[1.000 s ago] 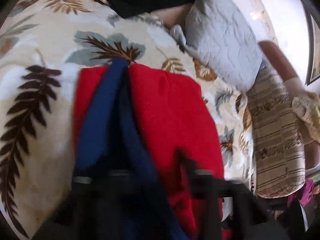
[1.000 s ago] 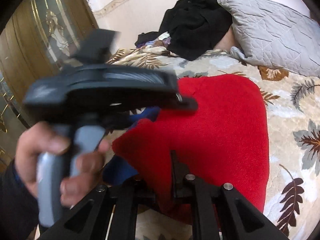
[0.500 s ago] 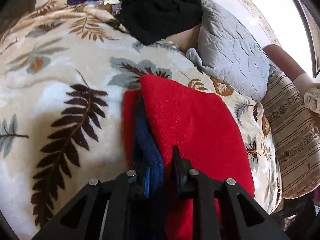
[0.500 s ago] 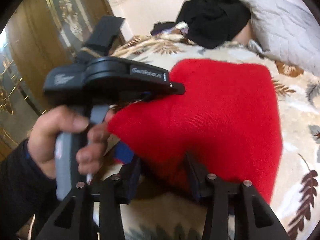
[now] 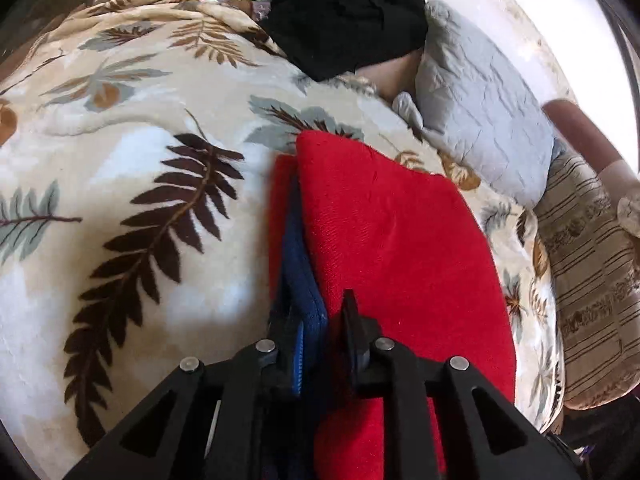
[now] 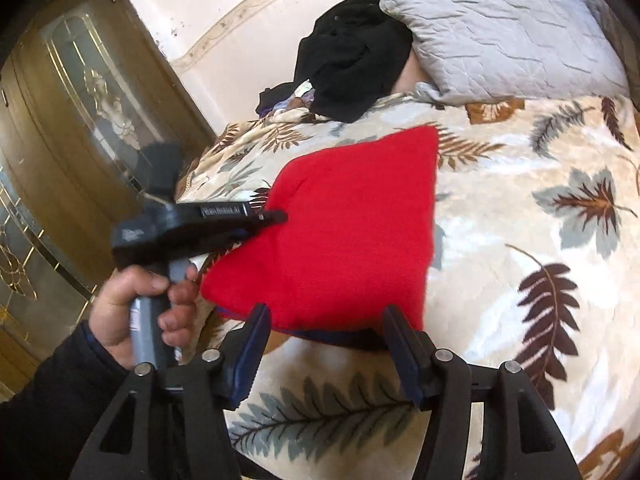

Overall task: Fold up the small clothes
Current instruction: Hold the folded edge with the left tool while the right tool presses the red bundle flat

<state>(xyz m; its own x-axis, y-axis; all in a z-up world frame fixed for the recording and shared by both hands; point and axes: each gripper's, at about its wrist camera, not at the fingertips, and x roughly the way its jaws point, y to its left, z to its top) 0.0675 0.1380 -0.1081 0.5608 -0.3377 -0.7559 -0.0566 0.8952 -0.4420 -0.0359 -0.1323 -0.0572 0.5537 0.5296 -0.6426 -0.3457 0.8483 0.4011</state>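
Red, blue and leaf print

Ahead of the black right gripper [image 6: 324,344], a red garment [image 6: 352,232] with blue trim [image 5: 300,264] lies on a cream blanket [image 6: 520,240] patterned with brown and grey leaves; beyond, a grey quilted pillow [image 6: 504,36], black clothes [image 6: 352,56]

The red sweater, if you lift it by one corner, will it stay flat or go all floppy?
Probably floppy: the red sweater is soft knit, folded over itself on the blanket. The fold would likely fall open, since only the left hand-held gripper pinches one edge. It looks light and unlikely to slide.
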